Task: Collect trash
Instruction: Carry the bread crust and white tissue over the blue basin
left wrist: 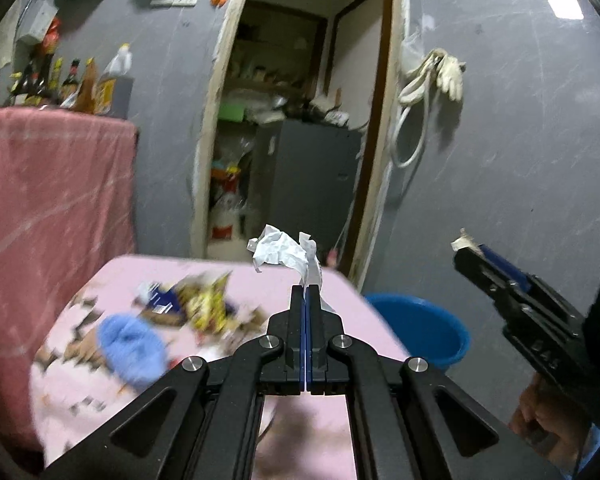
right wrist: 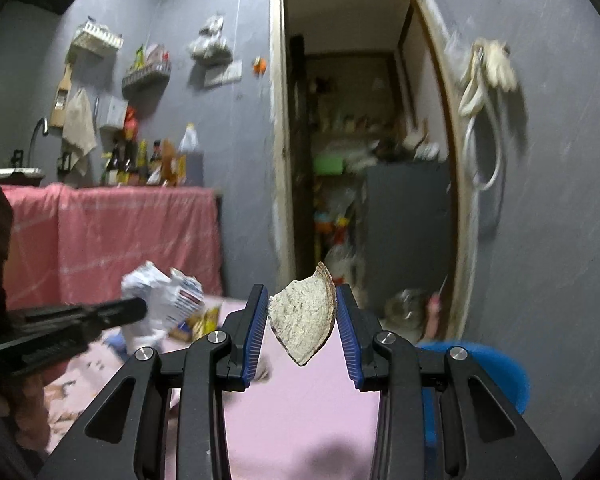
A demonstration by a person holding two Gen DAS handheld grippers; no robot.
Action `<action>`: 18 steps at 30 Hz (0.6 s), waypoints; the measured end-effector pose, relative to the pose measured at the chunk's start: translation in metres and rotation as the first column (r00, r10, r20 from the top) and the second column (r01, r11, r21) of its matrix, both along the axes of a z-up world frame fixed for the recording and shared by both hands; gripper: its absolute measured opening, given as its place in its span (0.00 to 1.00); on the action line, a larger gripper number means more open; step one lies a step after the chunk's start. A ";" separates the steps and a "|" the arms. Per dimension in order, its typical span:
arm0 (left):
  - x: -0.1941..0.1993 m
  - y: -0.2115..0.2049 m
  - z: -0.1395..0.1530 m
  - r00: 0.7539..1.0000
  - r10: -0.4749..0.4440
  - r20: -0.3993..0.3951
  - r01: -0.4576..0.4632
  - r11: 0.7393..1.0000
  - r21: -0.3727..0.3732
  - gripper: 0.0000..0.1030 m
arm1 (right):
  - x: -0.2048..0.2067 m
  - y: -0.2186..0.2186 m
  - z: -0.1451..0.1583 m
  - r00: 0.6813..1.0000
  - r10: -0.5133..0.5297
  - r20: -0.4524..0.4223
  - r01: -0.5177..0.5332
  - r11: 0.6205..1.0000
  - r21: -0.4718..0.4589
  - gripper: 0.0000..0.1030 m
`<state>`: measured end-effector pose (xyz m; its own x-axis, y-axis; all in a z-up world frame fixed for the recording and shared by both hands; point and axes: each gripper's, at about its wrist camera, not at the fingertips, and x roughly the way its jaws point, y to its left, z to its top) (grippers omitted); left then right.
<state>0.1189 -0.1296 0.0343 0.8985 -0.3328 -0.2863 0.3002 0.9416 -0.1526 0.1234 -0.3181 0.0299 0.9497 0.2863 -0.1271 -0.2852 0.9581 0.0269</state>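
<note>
1. Trash was in both grippers: crumpled white paper [left wrist: 284, 250] in the left one and a curved, speckled shell-like fragment [right wrist: 305, 320] in the right one.
2. The left gripper [left wrist: 306, 294] had its fingers pressed together on a strip of the paper, and the crumpled bulk stood above the tips, over the far edge of the pink table [left wrist: 332, 432].
3. The right gripper [right wrist: 302, 320] had its blue-padded fingers [right wrist: 256, 328] either side of the fragment, with the left pad touching its edge; on the right side a sliver of gap seemed to show, so whether the hold was firm I cannot tell.
4. From the left wrist camera, the right gripper appeared at the right edge with a pale scrap at its tip, above and beyond a blue basin [left wrist: 424, 330].
5. The basin sat just beside the table, at its right side, lower than the tabletop.
6. More litter lay on the table to the left: a yellow and blue wrapper [left wrist: 202, 300], blurred, and a light blue soft lump [left wrist: 130, 350] nearer the camera.
7. A pink cloth [left wrist: 56, 192] hung over a counter at the left, with bottles [left wrist: 66, 82] standing on top.
</note>
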 end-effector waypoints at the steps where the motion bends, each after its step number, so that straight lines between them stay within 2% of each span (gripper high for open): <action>1: 0.005 -0.006 0.003 1.000 -0.005 0.015 0.005 1.000 -0.001 0.00 | 0.001 -0.005 0.005 1.000 -0.016 0.021 0.016 1.000 -0.004 0.31; 5: 0.029 -0.039 0.014 0.996 -0.044 0.084 0.044 0.999 0.006 0.00 | 0.006 -0.033 0.021 0.996 -0.068 0.055 0.066 0.997 0.025 0.32; 8: 0.050 -0.065 0.015 0.992 -0.069 0.108 0.071 0.997 -0.012 0.00 | 0.018 -0.051 0.026 0.990 -0.121 0.077 0.122 0.992 -0.012 0.32; 11: 0.079 -0.093 0.010 0.993 -0.101 0.061 0.103 0.994 -0.024 0.00 | 0.036 -0.073 0.022 0.985 -0.159 0.061 0.161 0.987 -0.024 0.32; 13: 0.102 -0.110 0.002 0.992 -0.128 0.002 0.128 0.991 -0.033 0.00 | 0.051 -0.088 0.014 0.982 -0.189 0.031 0.190 0.982 -0.027 0.32; 18: 0.155 -0.151 -0.023 0.967 -0.188 -0.174 0.187 0.982 -0.023 0.00 | 0.087 -0.127 -0.022 0.964 -0.244 -0.106 0.242 0.970 -0.027 0.32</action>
